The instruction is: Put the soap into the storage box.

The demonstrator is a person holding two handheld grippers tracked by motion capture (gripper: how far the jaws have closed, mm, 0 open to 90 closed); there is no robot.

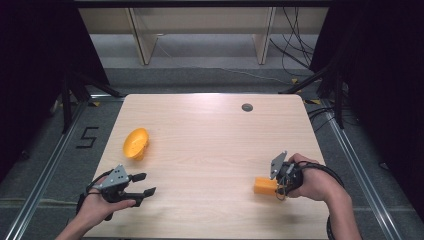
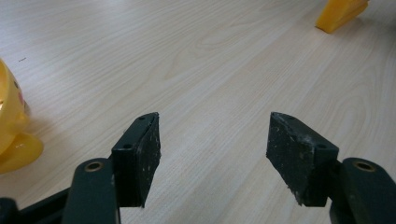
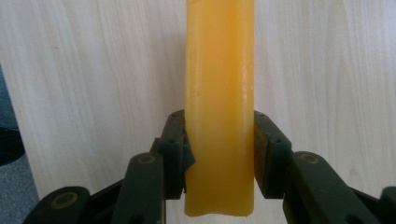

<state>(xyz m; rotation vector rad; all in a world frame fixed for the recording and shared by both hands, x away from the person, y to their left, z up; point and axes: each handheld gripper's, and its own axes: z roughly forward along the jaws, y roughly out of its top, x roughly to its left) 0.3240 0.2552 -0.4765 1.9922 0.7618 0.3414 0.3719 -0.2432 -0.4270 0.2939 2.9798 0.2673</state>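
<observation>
The pale wooden counter (image 1: 210, 150) carried a yellow plastic bowl (image 1: 136, 143) tipped on its side at the left. Near the right edge, the right gripper (image 3: 219, 154) had its fingers clamped on an orange wedge-shaped block (image 3: 219, 93). The left gripper (image 2: 214, 140) hung near the bowl, fingers wide apart, holding nothing.

Each hand carries a black two-jaw gripper topped by a grey three-cornered plate: left gripper (image 1: 143, 183), right gripper (image 1: 278, 186). The jaw arms show brass-ringed pivot holes; the flat black pads (image 2: 142, 154) are scuffed white; black cables trail behind
</observation>
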